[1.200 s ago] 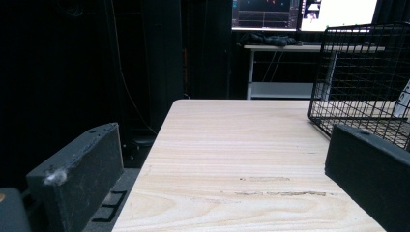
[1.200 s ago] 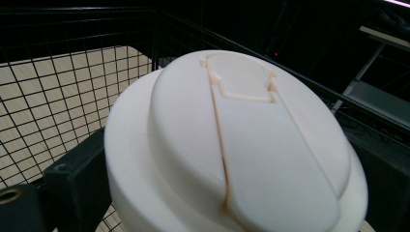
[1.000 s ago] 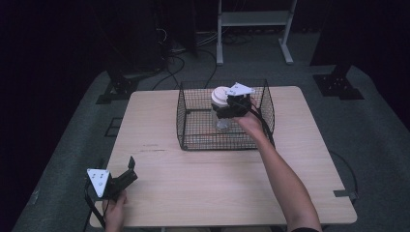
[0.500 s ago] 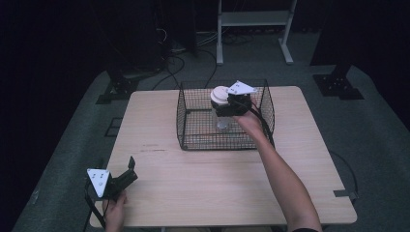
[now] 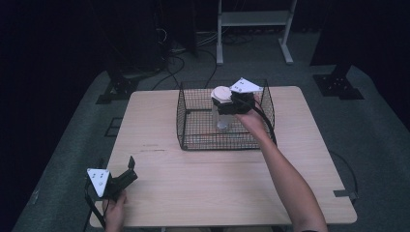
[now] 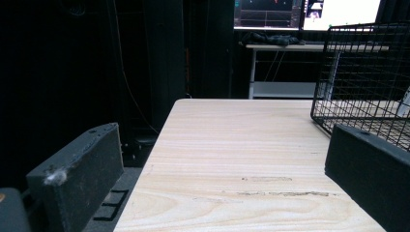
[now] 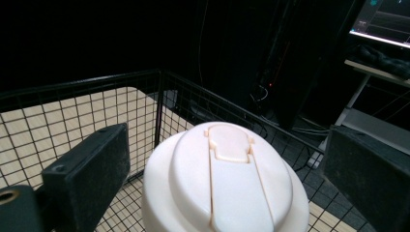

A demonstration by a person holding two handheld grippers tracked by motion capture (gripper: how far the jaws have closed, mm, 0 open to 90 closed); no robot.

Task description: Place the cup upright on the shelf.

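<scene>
R gripper (image 5: 231,104), jaws apart either side of bottle's white lid (image 7: 227,179) in wire basket (image 5: 193,140), should've closed squarely below lid; L gripper (image 5: 126,175) idle, unclenched.

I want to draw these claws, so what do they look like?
Each claw, left and right, is black with two blocky, flat jaws. Each carries a white three-cornered plate with small dark dots on top. A black cable trails from each. The person's forearms are bare, with no sleeves in sight.
</scene>
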